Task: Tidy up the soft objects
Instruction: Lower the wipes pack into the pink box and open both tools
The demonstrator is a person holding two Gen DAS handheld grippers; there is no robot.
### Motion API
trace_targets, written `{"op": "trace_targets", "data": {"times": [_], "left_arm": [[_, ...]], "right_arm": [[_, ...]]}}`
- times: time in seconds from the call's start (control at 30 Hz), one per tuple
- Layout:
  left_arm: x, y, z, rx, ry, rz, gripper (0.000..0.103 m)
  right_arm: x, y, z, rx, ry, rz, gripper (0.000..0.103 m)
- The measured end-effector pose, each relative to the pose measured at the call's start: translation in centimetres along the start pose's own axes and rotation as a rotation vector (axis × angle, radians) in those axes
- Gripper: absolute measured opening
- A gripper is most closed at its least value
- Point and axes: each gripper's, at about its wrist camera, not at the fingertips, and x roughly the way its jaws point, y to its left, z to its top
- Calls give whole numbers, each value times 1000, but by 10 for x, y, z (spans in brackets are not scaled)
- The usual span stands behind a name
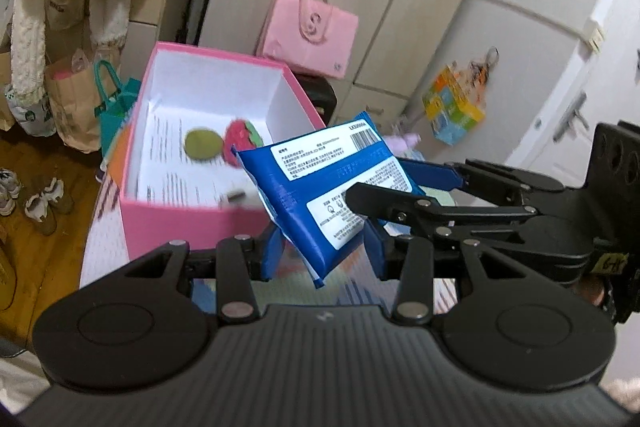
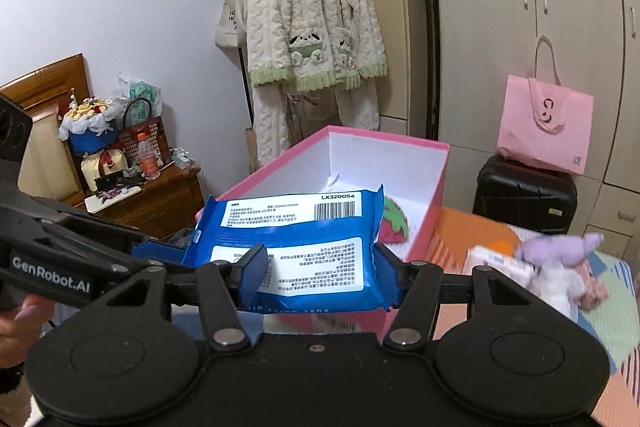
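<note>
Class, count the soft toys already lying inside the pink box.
2. A green round toy lies on the paper lining the pink box; a red strawberry toy sits just right of it. The blue wipes pack may hide more.

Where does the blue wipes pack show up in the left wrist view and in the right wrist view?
Left wrist: blue wipes pack at centre, tilted, right of the pink box.
Right wrist: blue wipes pack at lower centre, lying flat, in front of the box.
Shared landmark: pink box.
</note>
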Motion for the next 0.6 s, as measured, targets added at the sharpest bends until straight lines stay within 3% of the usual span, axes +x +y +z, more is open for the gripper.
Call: {"op": "trace_targets", "data": {"times": [0.23, 0.6], "left_arm": [[31, 19, 21, -35, 16, 14, 41], [76, 46, 46, -16, 69, 78, 41]], "right_arm": [[36, -14, 24, -34, 44, -10, 58], [92, -39, 38, 28, 125, 4, 57]]}}
